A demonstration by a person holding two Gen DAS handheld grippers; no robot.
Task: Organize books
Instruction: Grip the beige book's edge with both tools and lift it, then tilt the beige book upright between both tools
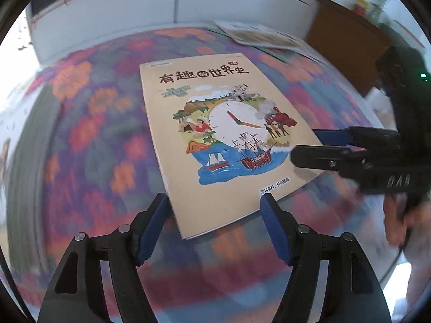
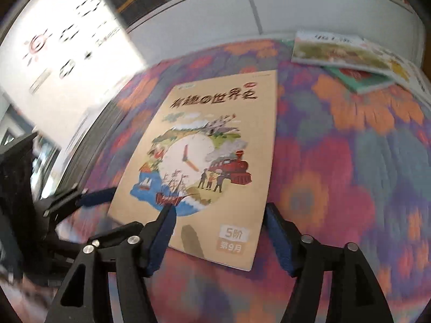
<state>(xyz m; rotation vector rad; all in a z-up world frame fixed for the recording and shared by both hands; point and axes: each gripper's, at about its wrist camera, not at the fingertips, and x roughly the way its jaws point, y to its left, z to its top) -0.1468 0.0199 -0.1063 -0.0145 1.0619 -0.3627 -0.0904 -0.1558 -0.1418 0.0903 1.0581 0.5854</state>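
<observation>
A tan book (image 1: 215, 134) with a clock, ships and a red train on its cover lies flat on the flowered tablecloth (image 1: 89, 140). My left gripper (image 1: 214, 202) hangs open over the book's near corner, and its pads are not pressing on it. My right gripper (image 1: 304, 145) comes in from the right at the book's right edge, held by a hand (image 1: 398, 220). In the right wrist view the book (image 2: 215, 148) lies ahead. My right gripper (image 2: 219, 210) stands open astride its near edge, and my left gripper (image 2: 99, 192) is at the book's left corner.
More books (image 2: 336, 48) lie in a loose pile at the table's far right, with a green one (image 2: 358, 76) underneath. A white bookcase (image 1: 175, 0) full of books stands behind the table. A brown cabinet (image 1: 344, 48) is at the right.
</observation>
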